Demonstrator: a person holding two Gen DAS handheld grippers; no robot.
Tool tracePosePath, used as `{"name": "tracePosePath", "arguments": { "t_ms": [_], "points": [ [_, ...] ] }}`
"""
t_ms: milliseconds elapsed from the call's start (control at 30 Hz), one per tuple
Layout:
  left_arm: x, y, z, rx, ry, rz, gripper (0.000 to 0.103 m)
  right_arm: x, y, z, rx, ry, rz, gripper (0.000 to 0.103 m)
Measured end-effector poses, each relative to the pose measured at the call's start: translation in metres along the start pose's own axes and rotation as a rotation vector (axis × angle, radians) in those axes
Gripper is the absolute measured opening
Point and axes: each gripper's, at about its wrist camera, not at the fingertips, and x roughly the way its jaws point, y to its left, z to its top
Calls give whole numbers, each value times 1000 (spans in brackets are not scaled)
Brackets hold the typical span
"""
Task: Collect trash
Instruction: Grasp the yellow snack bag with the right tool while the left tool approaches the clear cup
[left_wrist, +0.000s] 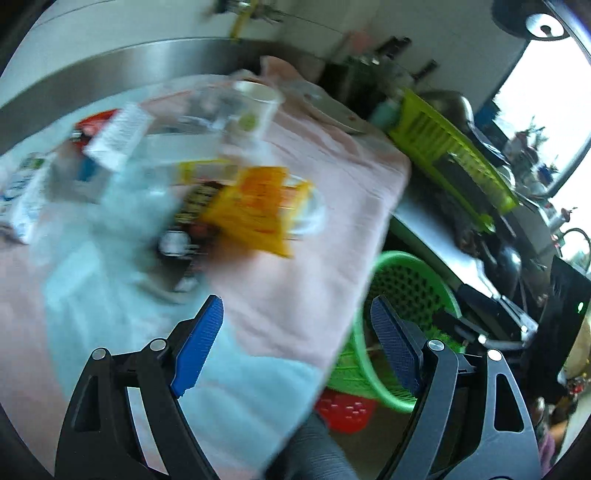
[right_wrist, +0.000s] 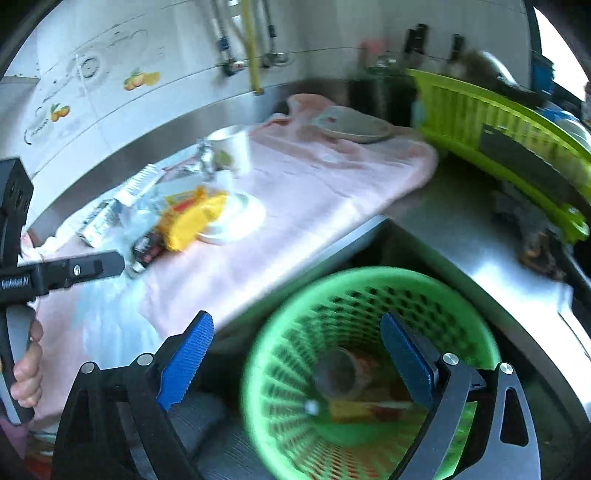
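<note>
A pile of trash lies on a pink cloth (left_wrist: 314, 236) on the counter: a yellow-orange snack wrapper (left_wrist: 255, 210), a dark wrapper (left_wrist: 192, 210), a white carton (left_wrist: 118, 136) and a paper cup (left_wrist: 255, 107). My left gripper (left_wrist: 295, 347) is open and empty, above the cloth's near edge. The green trash basket (right_wrist: 369, 369) stands below the counter edge with a cup and wrappers inside. My right gripper (right_wrist: 295, 365) is open and empty, right over the basket. The yellow wrapper (right_wrist: 192, 221) and the left gripper (right_wrist: 92, 267) also show in the right wrist view.
A lime green dish rack (right_wrist: 517, 147) stands on the steel counter (right_wrist: 461, 240) at the right. A grey plate (right_wrist: 354, 125) lies at the back of the cloth. A white saucer (right_wrist: 240, 221) sits under the wrappers. A red object (left_wrist: 343, 410) lies below the basket.
</note>
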Motion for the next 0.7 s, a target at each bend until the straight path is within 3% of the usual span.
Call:
{"name": "tracePosePath", "arguments": {
  "t_ms": [367, 700],
  "points": [
    [-25, 75, -1, -45, -52, 109, 81, 69, 68, 53, 92, 42, 146, 74],
    [-18, 94, -2, -53, -49, 129, 81, 120, 75, 76, 248, 107, 211, 60]
  ]
}}
